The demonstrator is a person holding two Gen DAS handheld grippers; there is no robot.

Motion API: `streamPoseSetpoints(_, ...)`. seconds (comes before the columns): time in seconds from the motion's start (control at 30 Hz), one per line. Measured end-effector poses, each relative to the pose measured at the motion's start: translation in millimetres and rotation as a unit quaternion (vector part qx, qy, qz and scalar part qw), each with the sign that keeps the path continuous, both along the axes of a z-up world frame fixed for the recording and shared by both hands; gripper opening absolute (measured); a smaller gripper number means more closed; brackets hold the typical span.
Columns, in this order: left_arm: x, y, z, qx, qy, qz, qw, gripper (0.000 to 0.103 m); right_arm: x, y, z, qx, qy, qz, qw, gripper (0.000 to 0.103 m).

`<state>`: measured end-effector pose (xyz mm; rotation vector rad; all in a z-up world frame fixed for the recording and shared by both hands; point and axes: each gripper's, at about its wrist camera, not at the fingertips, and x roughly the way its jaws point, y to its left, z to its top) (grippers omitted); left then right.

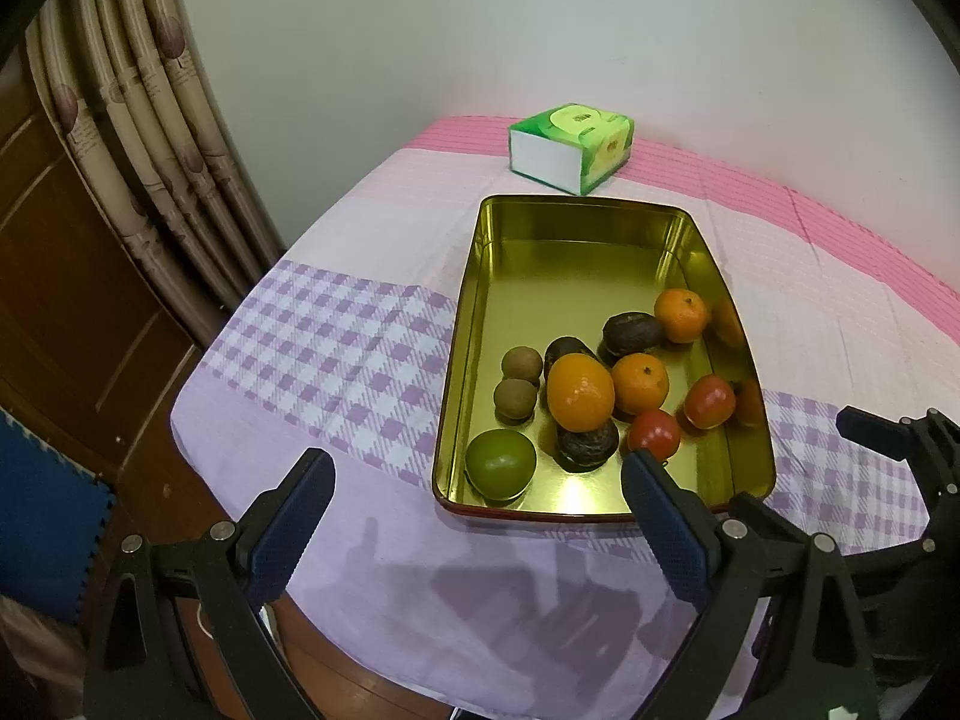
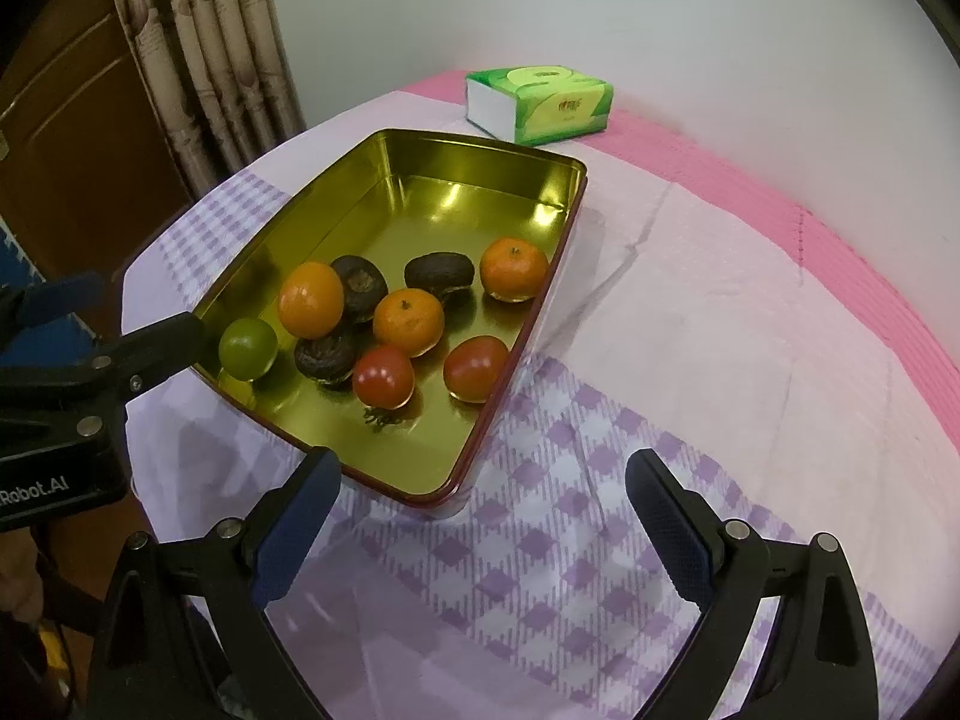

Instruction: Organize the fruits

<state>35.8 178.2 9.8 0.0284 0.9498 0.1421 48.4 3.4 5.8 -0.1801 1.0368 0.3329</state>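
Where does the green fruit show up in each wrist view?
Left wrist: green fruit lies in the near-left corner of the gold tray, low centre of the picture.
Right wrist: green fruit sits left of centre, beside the left gripper's finger.
Shared landmark: green tissue box behind the tray.

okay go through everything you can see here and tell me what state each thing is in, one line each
gold tin: open, no lid, far half bare
fruits: all inside the tin, at its near end
green fruit: whole, in the near corner
tissue box: lying flat beyond the tin
left tool: open, holding nothing
right tool: open, holding nothing
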Motion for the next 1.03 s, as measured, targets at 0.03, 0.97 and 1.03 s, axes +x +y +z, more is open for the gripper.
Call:
streamPoseSetpoints(0.03, 0.0, 0.1, 0.0, 0.0, 0.0, 0.0, 1.0, 0.095, -0.2, 0.4, -0.6, -0.001, 0.001, 0.001, 1.0, 0.096)
streamPoseSetpoints(0.97, 0.7, -1.1, -2.8, -0.009, 0.001, 0.0, 1.0, 0.095, -1.6, 4.2, -4.1, -0.001, 0.008, 0.012, 1.0, 0.096)
streamPoseSetpoints(1.03, 0.3, -2.0, -2.6, -0.009, 0.001, -0.002, 1.0, 0.095, -1.7, 4.3, -4.1, -0.002, 0.008, 0.012, 1.0, 0.096)
